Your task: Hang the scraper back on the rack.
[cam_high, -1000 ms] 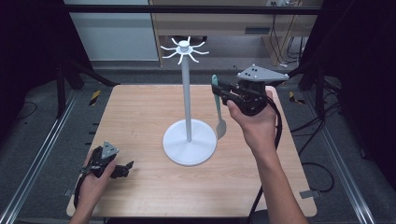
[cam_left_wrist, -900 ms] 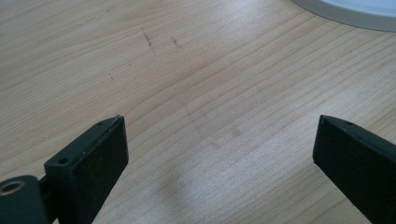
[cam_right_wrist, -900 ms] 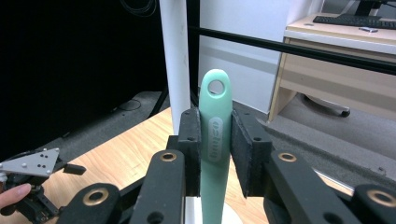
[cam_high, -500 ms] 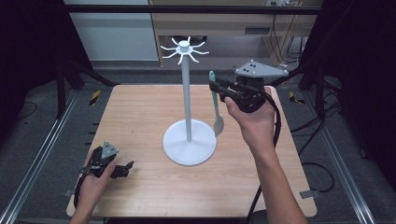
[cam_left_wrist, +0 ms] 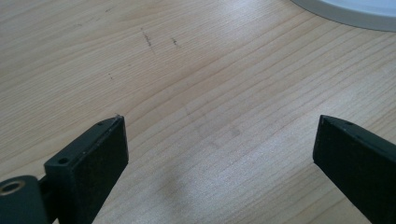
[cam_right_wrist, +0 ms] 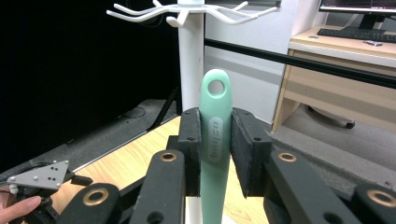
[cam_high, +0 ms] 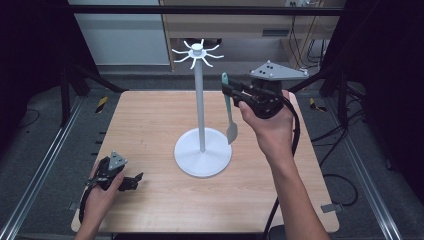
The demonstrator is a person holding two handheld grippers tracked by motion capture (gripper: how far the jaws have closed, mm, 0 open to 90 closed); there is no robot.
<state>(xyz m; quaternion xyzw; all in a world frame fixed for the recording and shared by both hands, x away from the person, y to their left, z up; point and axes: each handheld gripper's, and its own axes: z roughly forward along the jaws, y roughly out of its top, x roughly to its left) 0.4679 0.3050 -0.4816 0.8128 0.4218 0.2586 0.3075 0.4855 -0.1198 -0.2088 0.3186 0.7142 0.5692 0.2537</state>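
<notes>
Mint-green plastic spatula (cam_right_wrist: 215,140) hung upright, pinched by the right gripper (cam_high: 231,94) beside the white hook-topped stand (cam_high: 200,107).
Left gripper (cam_high: 132,180), jaws spread, rested near the wooden table (cam_high: 150,120)'s front-left edge.

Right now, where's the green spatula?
In the high view the green spatula hangs blade-down from the right tongs, above the table's right half, just right of the white hook stand and below its hooks.

A pale green spatula (cam_right_wrist: 215,135) with a grey blade sits between black jaws, beside a white hook stand (cam_high: 200,105) on a light, wood-grained table (cam_high: 150,120) bearing faint dark scuffs.
</notes>
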